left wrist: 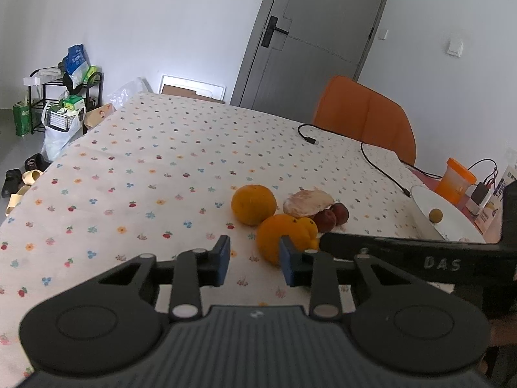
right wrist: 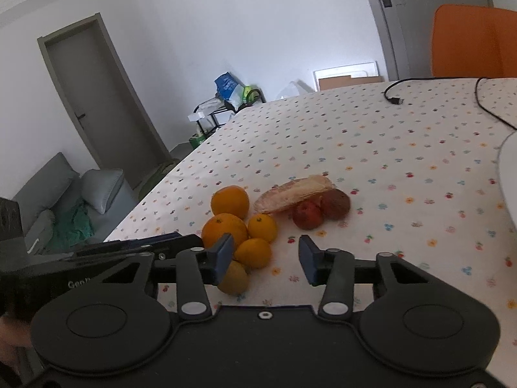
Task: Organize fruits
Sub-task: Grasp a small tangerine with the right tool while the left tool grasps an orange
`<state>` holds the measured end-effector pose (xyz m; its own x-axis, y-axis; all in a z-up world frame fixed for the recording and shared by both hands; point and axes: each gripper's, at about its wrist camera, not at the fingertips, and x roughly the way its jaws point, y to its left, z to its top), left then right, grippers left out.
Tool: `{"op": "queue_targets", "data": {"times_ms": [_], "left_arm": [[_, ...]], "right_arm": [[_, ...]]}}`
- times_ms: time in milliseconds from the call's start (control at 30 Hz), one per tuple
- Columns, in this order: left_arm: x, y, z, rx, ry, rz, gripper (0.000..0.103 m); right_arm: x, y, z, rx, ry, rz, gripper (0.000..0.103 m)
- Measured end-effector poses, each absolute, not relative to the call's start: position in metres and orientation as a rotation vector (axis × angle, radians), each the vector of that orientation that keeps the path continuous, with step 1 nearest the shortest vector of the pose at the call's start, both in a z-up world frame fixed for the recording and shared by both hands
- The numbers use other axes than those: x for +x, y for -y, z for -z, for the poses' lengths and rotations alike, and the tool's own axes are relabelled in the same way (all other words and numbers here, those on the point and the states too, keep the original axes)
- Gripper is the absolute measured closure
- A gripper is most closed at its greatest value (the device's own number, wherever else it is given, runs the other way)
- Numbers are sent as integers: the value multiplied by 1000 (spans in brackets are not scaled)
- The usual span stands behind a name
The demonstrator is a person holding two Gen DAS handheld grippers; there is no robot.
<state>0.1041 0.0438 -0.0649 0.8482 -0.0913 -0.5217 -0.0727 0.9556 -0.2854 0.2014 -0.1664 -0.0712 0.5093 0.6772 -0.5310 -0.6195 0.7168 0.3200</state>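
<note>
Blue-padded right gripper [right wrist: 266, 260] spread wide, empty, beside oranges [right wrist: 240, 226]; left gripper [left wrist: 255, 260] likewise parted, holding nothing.

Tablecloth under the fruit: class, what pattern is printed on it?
The tablecloth is cream with small, multicoloured fruit and flower motifs, clearest in the left wrist view.

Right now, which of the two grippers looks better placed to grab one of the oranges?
Probably the right gripper: its open jaws hover just beside the small orange, and the white plate lies on its side. The left gripper, also open, points at bare tablecloth beside the pile.
</note>
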Motion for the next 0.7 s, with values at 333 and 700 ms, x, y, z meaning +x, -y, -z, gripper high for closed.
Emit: {"op": "queue_targets", "data": {"times_ms": [333, 700], "left_arm": [[109, -46, 62, -340, -559, 22, 71], [117, -35, 57, -350, -555, 29, 68]], "right_arm": [[206, 159, 79, 83, -700, -803, 77], [200, 181, 72, 75, -667, -742, 77]]}}
